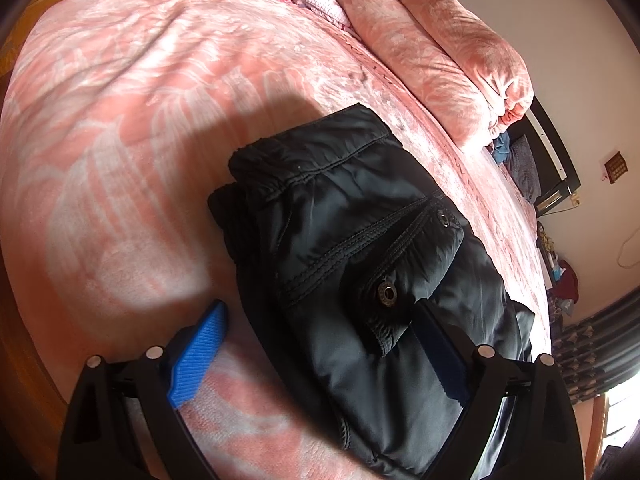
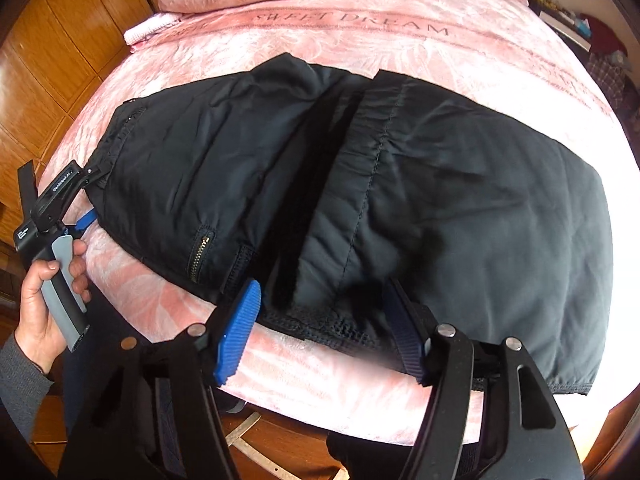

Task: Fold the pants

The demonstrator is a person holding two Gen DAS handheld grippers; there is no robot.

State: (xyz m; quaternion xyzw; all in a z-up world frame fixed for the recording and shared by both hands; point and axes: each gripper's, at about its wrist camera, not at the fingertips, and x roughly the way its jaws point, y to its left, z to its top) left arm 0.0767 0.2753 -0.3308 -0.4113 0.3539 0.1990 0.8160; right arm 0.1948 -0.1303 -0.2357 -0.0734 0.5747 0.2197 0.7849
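The left gripper (image 1: pixel 320 344) stands wide open, gripping nothing, straddling the near left end of the black pants (image 2: pixel 360 184) folded across the pink bedspread (image 2: pixel 360 28), while the right gripper (image 2: pixel 320 332) is parted, empty, over their near edge by the waistband.
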